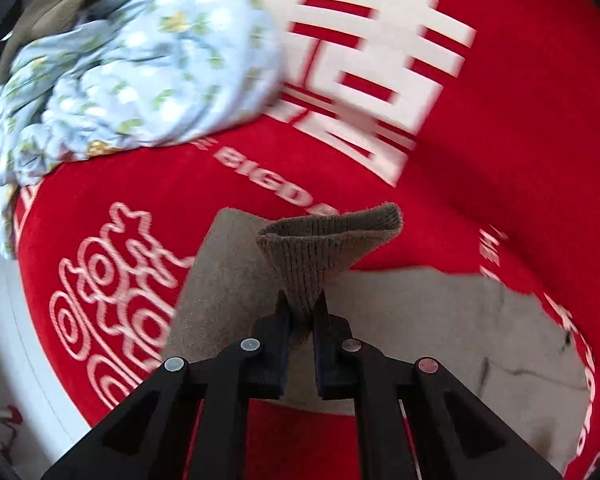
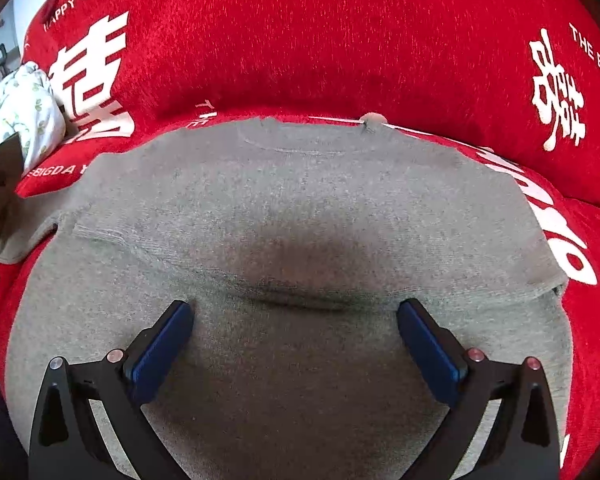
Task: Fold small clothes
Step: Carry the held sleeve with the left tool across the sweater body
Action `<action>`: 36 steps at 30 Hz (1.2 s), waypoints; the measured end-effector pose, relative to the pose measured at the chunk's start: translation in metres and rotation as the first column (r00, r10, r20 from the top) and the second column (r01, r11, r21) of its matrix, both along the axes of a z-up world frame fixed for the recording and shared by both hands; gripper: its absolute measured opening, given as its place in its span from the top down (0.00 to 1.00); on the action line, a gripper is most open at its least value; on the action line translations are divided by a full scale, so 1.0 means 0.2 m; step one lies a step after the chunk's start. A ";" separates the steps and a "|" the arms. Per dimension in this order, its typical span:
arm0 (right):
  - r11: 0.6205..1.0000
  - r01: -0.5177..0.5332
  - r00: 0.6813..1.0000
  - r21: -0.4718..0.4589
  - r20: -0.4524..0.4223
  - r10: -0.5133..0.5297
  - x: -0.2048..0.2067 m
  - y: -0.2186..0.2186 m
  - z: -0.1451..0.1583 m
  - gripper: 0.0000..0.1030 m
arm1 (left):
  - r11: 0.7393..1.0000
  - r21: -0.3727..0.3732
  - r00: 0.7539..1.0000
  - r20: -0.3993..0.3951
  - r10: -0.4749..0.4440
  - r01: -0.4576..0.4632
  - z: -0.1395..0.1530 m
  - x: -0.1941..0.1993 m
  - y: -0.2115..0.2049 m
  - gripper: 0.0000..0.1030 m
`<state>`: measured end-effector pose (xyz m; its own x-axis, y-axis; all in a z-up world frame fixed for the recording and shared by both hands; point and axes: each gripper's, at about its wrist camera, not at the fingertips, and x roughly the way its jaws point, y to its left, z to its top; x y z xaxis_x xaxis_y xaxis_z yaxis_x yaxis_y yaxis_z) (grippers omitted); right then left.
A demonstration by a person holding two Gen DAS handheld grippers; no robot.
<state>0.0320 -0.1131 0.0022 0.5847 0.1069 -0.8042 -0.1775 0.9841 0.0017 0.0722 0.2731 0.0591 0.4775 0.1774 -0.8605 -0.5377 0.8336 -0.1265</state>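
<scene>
The grey-brown knitted sweater (image 2: 300, 208) is lying spread flat on the red cover (image 2: 340, 40), neckline toward the red backrest cushion (image 2: 380, 20) and hem toward you. Your left gripper (image 1: 303, 312) is clamping the ribbed cuff (image 1: 332, 236) of one sleeve; its jaws are pressed tight on the knit, and the cuff is fanning out above the fingertips, lifted clear of the rest of the sweater beneath it. Your right gripper (image 2: 296, 312) is standing wide open with nothing between its jaws; both blue pads (image 2: 164, 344) are sitting low over the body of the sweater, either side of a shallow crease, though whether they are actually touching the knit is hard to tell.

Beyond the sweater, on its sleeve side, a crumpled pale-blue floral garment (image 1: 140, 68) is lying on the red cover, well apart from the cuff, with an olive-brown cloth (image 1: 56, 8) tucked behind it. Large white characters (image 1: 372, 68) are printed on the cover between the floral garment and the sweater, and white lettering is running along the cover's edges on the far side of the sweater.
</scene>
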 end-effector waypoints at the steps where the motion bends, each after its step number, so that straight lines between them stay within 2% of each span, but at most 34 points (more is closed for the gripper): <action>1: 1.000 -0.001 1.000 0.006 0.001 0.001 0.00 0.00 0.00 0.00 | 1.000 0.000 1.000 -0.002 -0.021 0.021 0.01 0.01 -0.06 0.90; 9: 0.996 -0.005 1.000 0.084 0.011 0.004 0.00 -0.05 0.01 0.00 | 0.991 0.043 0.992 0.003 -0.129 0.129 0.11 0.08 -0.44 0.90; 14: 0.991 -0.021 1.000 0.128 -0.012 0.023 -0.01 -0.10 0.04 0.00 | 0.979 0.053 0.981 0.010 -0.196 0.195 0.19 0.14 -0.68 0.90; 20: 0.994 0.007 1.000 0.107 -0.006 -0.006 -0.08 -0.27 0.06 0.00 | 0.956 0.089 0.959 0.018 -0.282 0.280 0.27 0.17 -0.97 0.90; 25: 0.985 0.072 0.997 0.158 0.008 -0.075 -0.13 -0.46 0.06 0.00 | 0.936 0.108 0.941 0.010 -0.337 0.334 0.30 0.19 -1.20 0.90; 31: 0.990 0.028 0.999 0.136 0.035 -0.033 -0.19 -0.46 0.06 0.00 | 0.915 0.118 0.922 0.001 -0.388 0.385 0.36 0.22 -1.45 0.90; 36: 0.985 0.019 0.999 0.172 0.047 -0.027 -0.21 -0.51 0.06 0.00 | 0.889 0.124 0.895 0.010 -0.446 0.441 0.42 0.21 -1.68 0.90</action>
<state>-0.0104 -0.2141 0.0135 0.6270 0.2270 -0.7452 -0.1590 0.9737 0.1628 0.1145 -0.0625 0.1424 0.5606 0.0367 -0.8273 -0.1056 0.9940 -0.0275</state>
